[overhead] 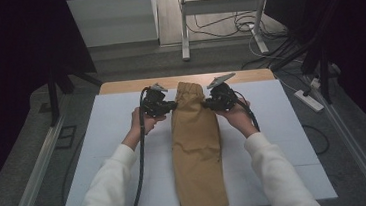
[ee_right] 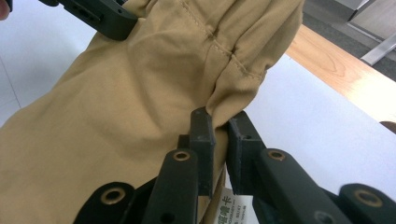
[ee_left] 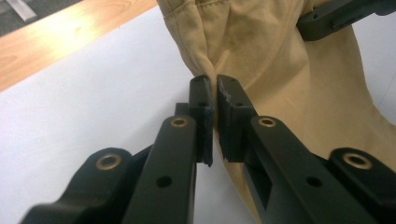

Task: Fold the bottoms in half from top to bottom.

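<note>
Bare white mat (overhead: 109,139) either side of the trousers (overhead: 197,152), unobstructed.

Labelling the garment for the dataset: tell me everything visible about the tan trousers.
The tan trousers look like plain woven cotton, folded into one long narrow strip down the middle of the white table, near end at the table's front edge. The far end is bunched and lifted, with stitched seams showing. The left hand-held gripper and right hand-held gripper each pinch a side of that end. A white printed tag shows beneath the fabric at the right grip.
</note>
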Available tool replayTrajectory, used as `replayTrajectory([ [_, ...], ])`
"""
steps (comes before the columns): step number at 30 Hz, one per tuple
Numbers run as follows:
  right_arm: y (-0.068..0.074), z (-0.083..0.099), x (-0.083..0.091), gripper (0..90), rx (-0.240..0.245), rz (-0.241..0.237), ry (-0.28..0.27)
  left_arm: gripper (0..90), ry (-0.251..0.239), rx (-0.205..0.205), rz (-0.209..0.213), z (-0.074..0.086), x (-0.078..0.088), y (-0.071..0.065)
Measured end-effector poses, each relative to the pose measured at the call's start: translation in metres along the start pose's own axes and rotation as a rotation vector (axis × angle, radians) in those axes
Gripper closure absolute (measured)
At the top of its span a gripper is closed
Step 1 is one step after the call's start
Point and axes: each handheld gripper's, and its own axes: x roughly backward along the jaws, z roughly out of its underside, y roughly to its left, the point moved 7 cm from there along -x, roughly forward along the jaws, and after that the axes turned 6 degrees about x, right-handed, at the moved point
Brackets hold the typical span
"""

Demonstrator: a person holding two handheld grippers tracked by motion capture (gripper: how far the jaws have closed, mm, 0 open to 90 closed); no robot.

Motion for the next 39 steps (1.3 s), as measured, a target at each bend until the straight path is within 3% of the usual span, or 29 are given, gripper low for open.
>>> replayTrajectory([
  [20,0.0,-0.002,0.001,82.1,0.002,-0.007,0.002,85.2,-0.011,-0.012,-0.02,-0.004,0.006,0.005],
  [22,-0.001,-0.005,0.002,82.4,0.01,-0.003,0.003,86.2,-0.027,0.006,-0.005,-0.009,0.01,0.005],
  [23,-0.001,-0.007,0.002,82.7,0.007,-0.005,-0.003,86.7,-0.024,0.015,0.022,-0.011,0.011,0.004],
  [27,0.002,-0.01,0.0,84.3,0.021,-0.005,0.01,86.6,0.009,0.019,0.064,-0.005,0.001,-0.003],
  [30,0.004,-0.005,-0.005,85.9,0.003,-0.025,0.023,86.1,0.045,0.017,0.047,0.006,-0.013,-0.002],
  [33,0.007,-0.003,-0.007,86.2,0.014,-0.035,0.016,83.6,0.042,0.049,0.04,0.014,-0.019,0.005],
  [37,0.007,-0.003,-0.005,86.3,0.023,-0.042,0.012,71.5,0.031,0.064,-0.007,0.018,-0.024,0.016],
  [39,0.006,-0.003,-0.003,86.3,0.016,-0.044,0.01,59.8,0.036,0.078,-0.022,0.02,-0.028,0.02],
])
